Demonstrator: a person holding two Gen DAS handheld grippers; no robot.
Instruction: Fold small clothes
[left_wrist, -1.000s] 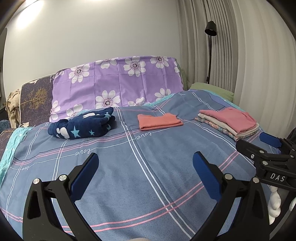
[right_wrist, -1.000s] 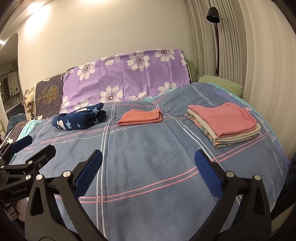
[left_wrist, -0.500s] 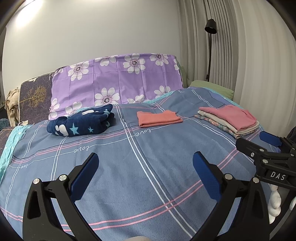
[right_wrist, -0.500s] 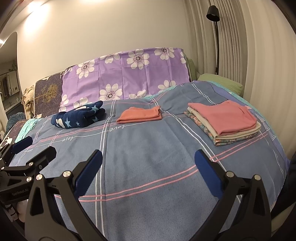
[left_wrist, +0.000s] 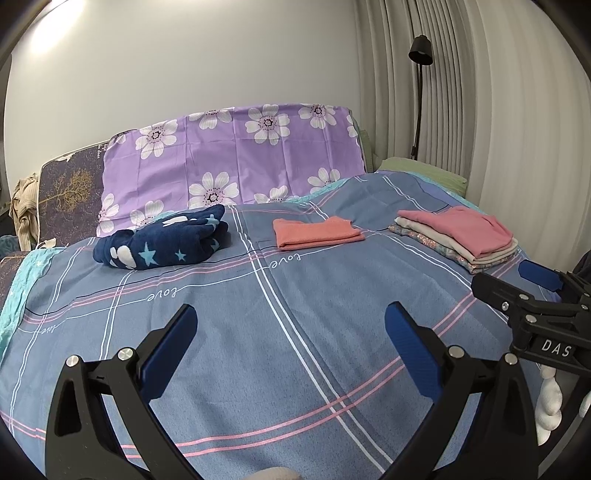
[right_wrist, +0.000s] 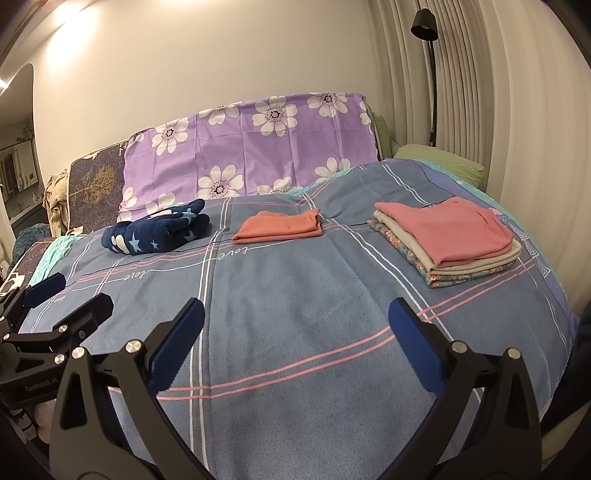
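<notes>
Both grippers up over the near end of the bed (left_wrist: 295, 369), side by side. Left gripper (left_wrist: 290, 328) spread wide, blue pads (left_wrist: 168, 350) far apart, nothing between them, just blue checked cover below. Right gripper (right_wrist: 295, 325) same deal, wide open and empty, also poking into the left view at the right edge. Clothes all further back on the cover: navy star-print bundle (left_wrist: 166, 243) rumpled on the left, folded orange piece (left_wrist: 316, 232) flat in the middle, neat stack (right_wrist: 447, 240) on the right with a pink top layer over beige and floral ones. All three well apart. Purple flowered sheet (left_wrist: 236, 158) draped behind, black lamp (right_wrist: 424, 22) by the curtains (right_wrist: 517, 110).
</notes>
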